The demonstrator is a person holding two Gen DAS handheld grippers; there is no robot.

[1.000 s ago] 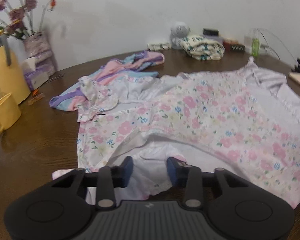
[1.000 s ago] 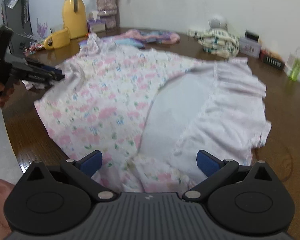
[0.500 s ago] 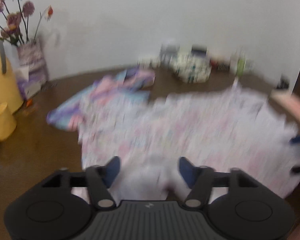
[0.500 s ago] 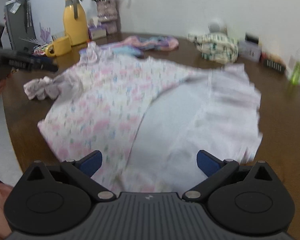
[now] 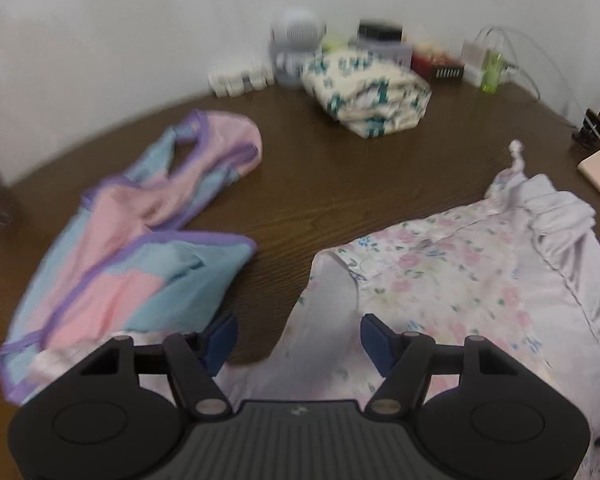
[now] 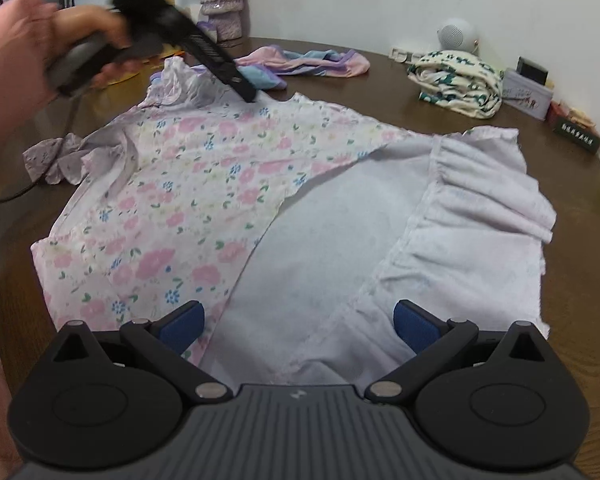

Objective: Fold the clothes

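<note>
Since a second ago: left gripper (image 5: 298, 342) has swung away from the near hem of the floral dress (image 6: 188, 184) to its far corner, beside the pink-and-blue garment (image 5: 132, 248); its jaws have just been closing a little after a wider opening, and now stand moderately wide with only a fold of dress cloth lying loosely beneath them, not pinched.

Floral dress: spread flat on the brown table (image 5: 340, 184), printed side partly turned back to show pale lining (image 6: 328, 240) and a gathered white frill (image 6: 480, 208).

Right gripper (image 6: 298, 326): hovers over the near edge of the dress, jaws wide apart, nothing held.

Left hand (image 6: 28, 76): seen from the right wrist view, gripping the handle of its tool, tip down at the dress's far edge.

Pink-and-blue garment: crumpled, just beside the dress.

Folded cream cloth with green print (image 5: 366, 98): near the wall, well apart from the dress.

Round white speaker (image 5: 298, 36): behind the folded cloth.
</note>
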